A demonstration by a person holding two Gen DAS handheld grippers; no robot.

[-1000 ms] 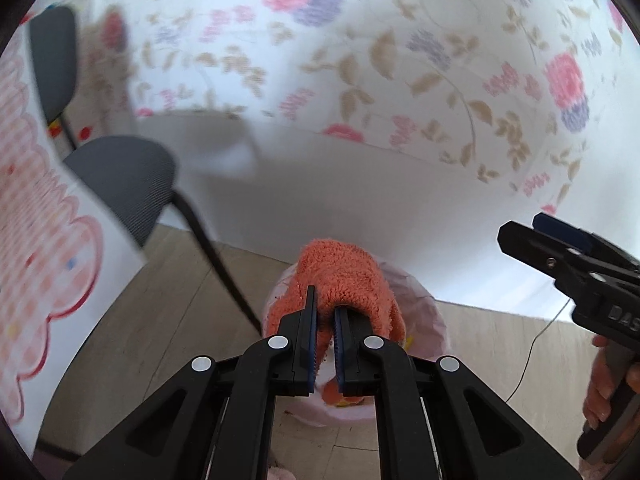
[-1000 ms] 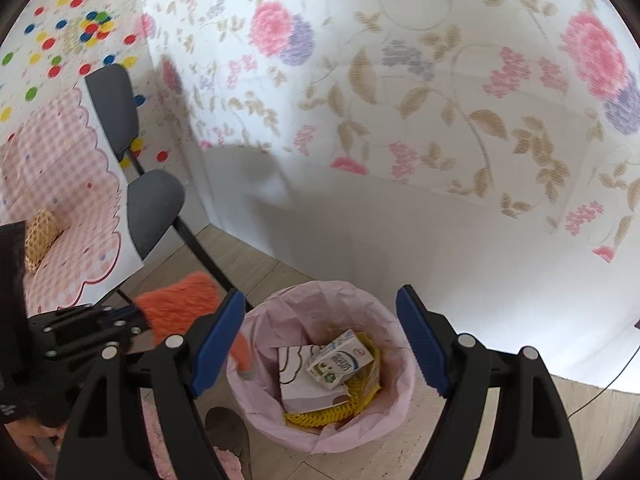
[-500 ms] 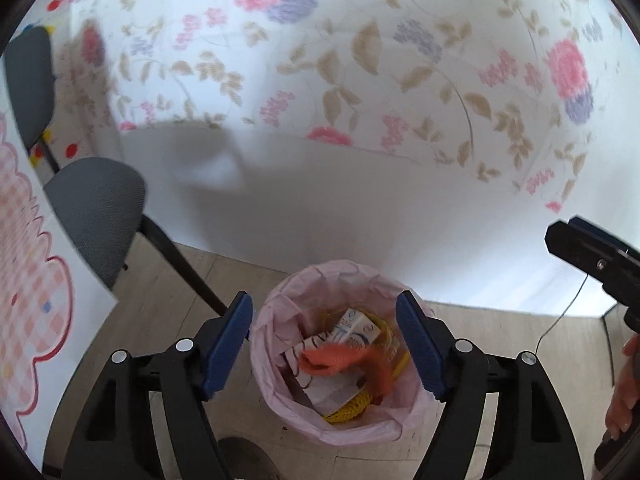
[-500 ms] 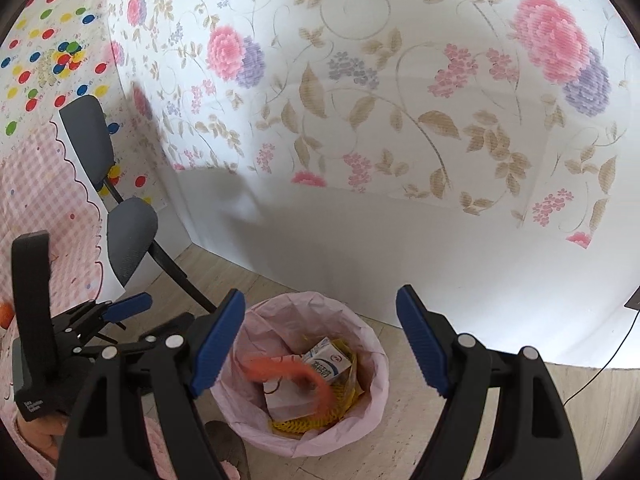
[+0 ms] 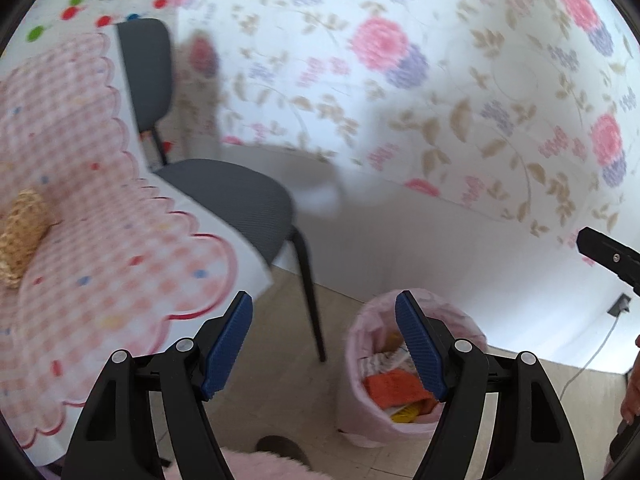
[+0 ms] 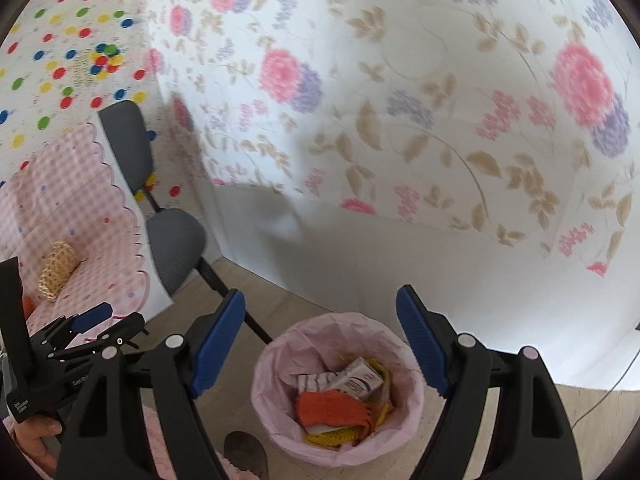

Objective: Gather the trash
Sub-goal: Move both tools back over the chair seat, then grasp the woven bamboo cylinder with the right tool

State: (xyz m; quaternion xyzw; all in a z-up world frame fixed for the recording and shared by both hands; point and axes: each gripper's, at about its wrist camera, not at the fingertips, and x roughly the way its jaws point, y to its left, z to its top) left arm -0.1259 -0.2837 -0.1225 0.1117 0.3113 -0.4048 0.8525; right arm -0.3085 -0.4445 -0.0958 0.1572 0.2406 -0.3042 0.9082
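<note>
Both handheld tools look alike: the left gripper (image 5: 324, 344) and right gripper (image 6: 320, 340) have matte black arms; ribbed blue pads line the jaws' insides; silver screws sit behind.

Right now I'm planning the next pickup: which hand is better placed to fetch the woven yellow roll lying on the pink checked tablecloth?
Probably left. The left gripper is open, empty and faces the tablecloth, near the woven roll. The right gripper, also open, hangs over the bin.

A pink-lined trash bin (image 6: 280, 436) and grey chair (image 6: 176, 240) stand on the wood-look floor (image 6: 592, 432).
</note>
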